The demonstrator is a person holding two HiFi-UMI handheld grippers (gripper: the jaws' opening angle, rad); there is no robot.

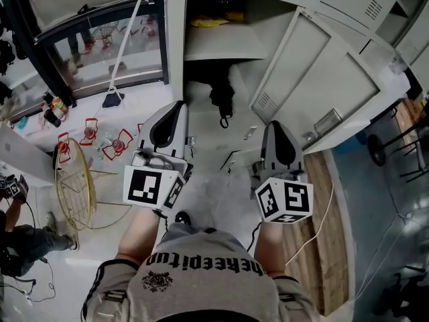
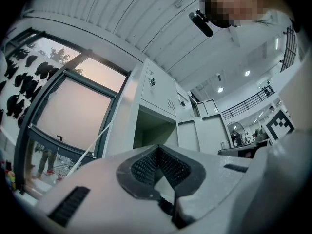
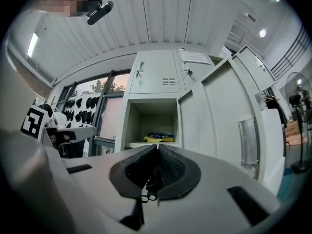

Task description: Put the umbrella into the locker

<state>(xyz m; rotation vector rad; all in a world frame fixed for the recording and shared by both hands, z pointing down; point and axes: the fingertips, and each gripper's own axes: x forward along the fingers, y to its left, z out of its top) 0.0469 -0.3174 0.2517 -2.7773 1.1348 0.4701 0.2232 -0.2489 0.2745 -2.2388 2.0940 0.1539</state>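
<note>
The black folded umbrella hangs in the lower compartment of the open grey locker, its hooked handle downward. The locker door is swung wide to the right. My left gripper is shut and empty, a little short of the locker and left of the umbrella. My right gripper is also shut, holds nothing, and sits below the open door. In the left gripper view the left gripper points up at the locker front. In the right gripper view the right gripper points at the upper compartment; the umbrella is hidden there.
A yellow packet lies on the upper shelf, yellow packet. At the left stand a gold wire frame and red wire items by a window. A white cable runs across wooden flooring at the right. A person crouches at the far left.
</note>
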